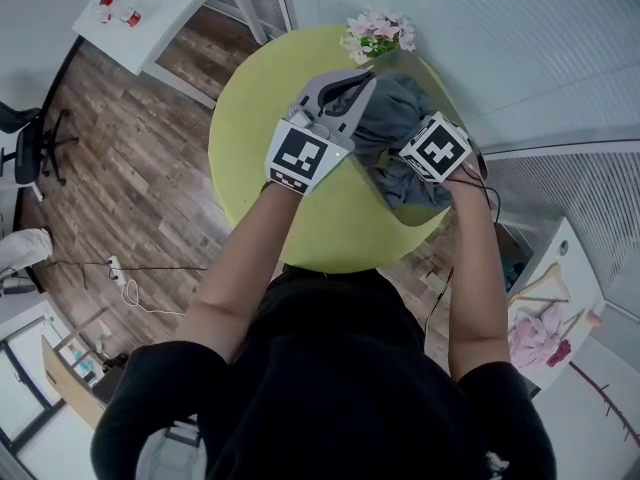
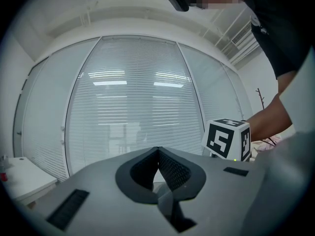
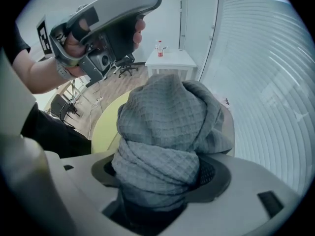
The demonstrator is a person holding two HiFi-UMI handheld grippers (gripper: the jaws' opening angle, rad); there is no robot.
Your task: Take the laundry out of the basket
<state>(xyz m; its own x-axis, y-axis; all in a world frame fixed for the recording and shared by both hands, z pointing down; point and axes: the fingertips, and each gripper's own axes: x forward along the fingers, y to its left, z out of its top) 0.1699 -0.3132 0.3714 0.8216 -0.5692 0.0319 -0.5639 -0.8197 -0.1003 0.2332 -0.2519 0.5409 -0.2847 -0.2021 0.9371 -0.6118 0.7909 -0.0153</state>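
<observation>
A grey waffle-weave towel (image 3: 167, 127) is bunched between my right gripper's (image 3: 162, 168) jaws, which are shut on it. In the head view the towel (image 1: 392, 118) hangs over the round yellow-green table (image 1: 260, 98), beside the right gripper's marker cube (image 1: 437, 151). My left gripper (image 1: 362, 80) is held level just left of the towel. Its jaws (image 2: 157, 152) are shut with nothing between them, and it faces the window blinds. The right gripper view shows the left gripper (image 3: 106, 21) up and to the left of the towel, apart from it. No basket can be made out.
Pink flowers (image 1: 380, 33) stand at the table's far edge. A white side table (image 1: 150, 8) with bottles is at the back left, with an office chair (image 1: 30, 143) near it. A power strip (image 1: 115, 266) lies on the wooden floor. Window blinds (image 2: 133, 107) run behind.
</observation>
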